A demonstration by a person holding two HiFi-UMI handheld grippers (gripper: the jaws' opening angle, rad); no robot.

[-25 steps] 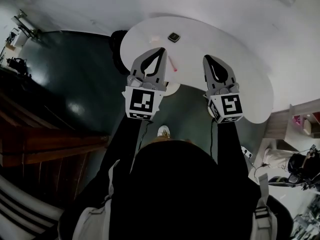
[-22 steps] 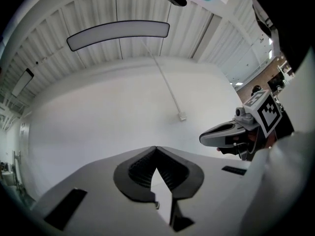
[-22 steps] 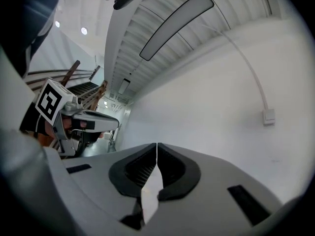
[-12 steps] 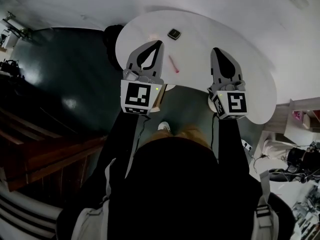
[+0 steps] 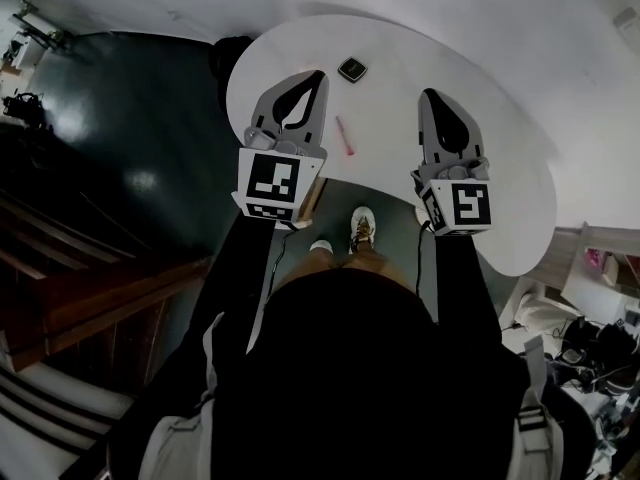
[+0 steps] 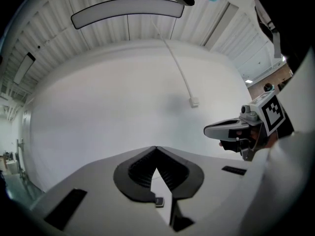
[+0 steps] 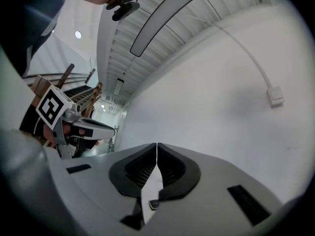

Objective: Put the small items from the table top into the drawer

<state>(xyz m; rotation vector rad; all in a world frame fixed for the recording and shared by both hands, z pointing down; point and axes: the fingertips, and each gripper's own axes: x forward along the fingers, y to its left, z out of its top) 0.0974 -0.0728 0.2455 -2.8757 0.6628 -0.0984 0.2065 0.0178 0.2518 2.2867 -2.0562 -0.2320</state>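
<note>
Both grippers were held out level over the near part of the white table (image 5: 505, 183). They were set side by side and well apart, each carried on a black-sleeved arm stretched forward from the body. The left gripper (image 5: 319, 75) was angled slightly inward, toward the middle of the table, with its marker cube turned up to the head view. Its jaws were pressed together at the tips, and nothing was caught between them. The right gripper (image 5: 429, 95) was pointed nearly straight ahead, and its jaws were likewise closed tip to tip on nothing.

Two small items were seen on the table top. A pink stick-like item (image 5: 344, 135) lay between the two grippers, nearer the left one. A small dark square item (image 5: 351, 69) lay further out, just beyond and to the right of the left gripper's tips. Neither item was gripped.

In each gripper view the other gripper was seen alongside at about the same height, against a plain white wall (image 6: 123, 97). A white shoe (image 5: 362, 226) was seen on the dark floor (image 5: 150, 148), below the inward curve of the table's near edge.
</note>
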